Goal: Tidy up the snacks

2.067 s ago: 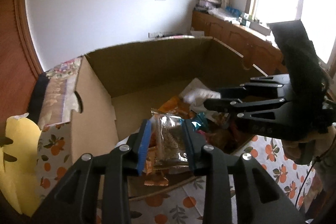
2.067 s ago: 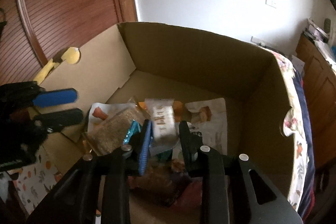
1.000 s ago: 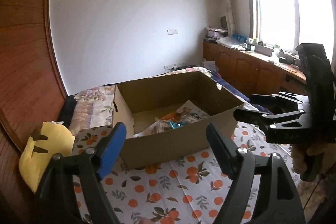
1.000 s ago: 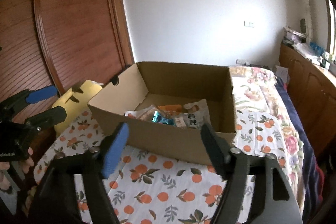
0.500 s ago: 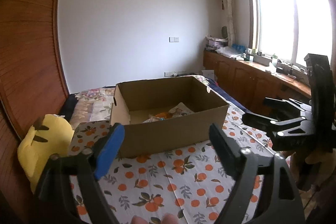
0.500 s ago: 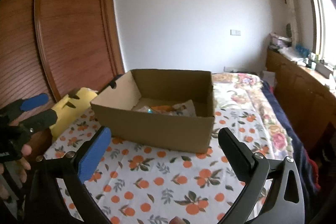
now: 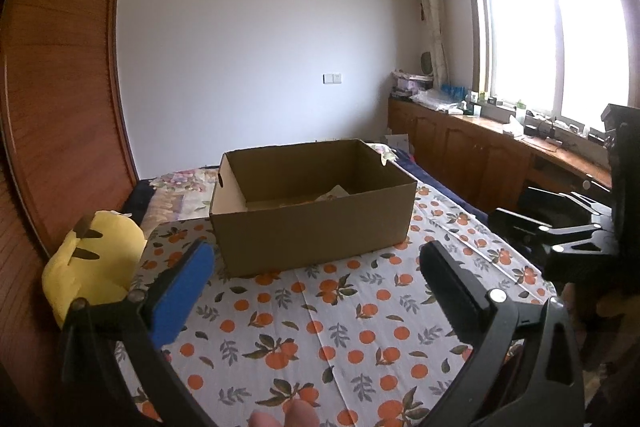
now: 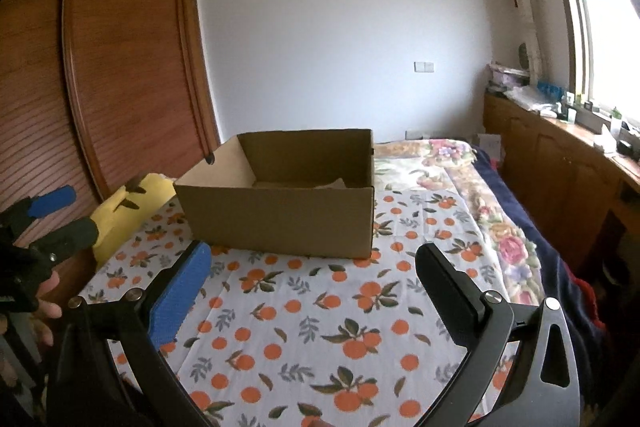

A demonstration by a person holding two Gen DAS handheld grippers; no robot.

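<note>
Both claws, the left claw [image 7: 316, 275] still opening and the right claw [image 8: 312, 275] spread, are hanging empty over the bed [image 8: 320, 307], apart from the cardboard box [image 7: 312, 227]. Snack packets [image 7: 332, 193] are barely showing inside, so the stowing step is probably finishing; any next move calls for finding a remaining snack.

Bed [image 8: 440, 259] under a white sheet [image 7: 304, 311] printed with oranges and leaves, running toward the far wall. Open cardboard box [image 7: 312, 227] square on the sheet, well back from the near edge. Yellow plush toy [image 7: 94, 263] slumped at the left edge, beside the box's left end. Floral quilt [image 8: 436, 163] across the far end, behind the box. Dark blue blanket [image 8: 520, 211] along the right edge.
</note>
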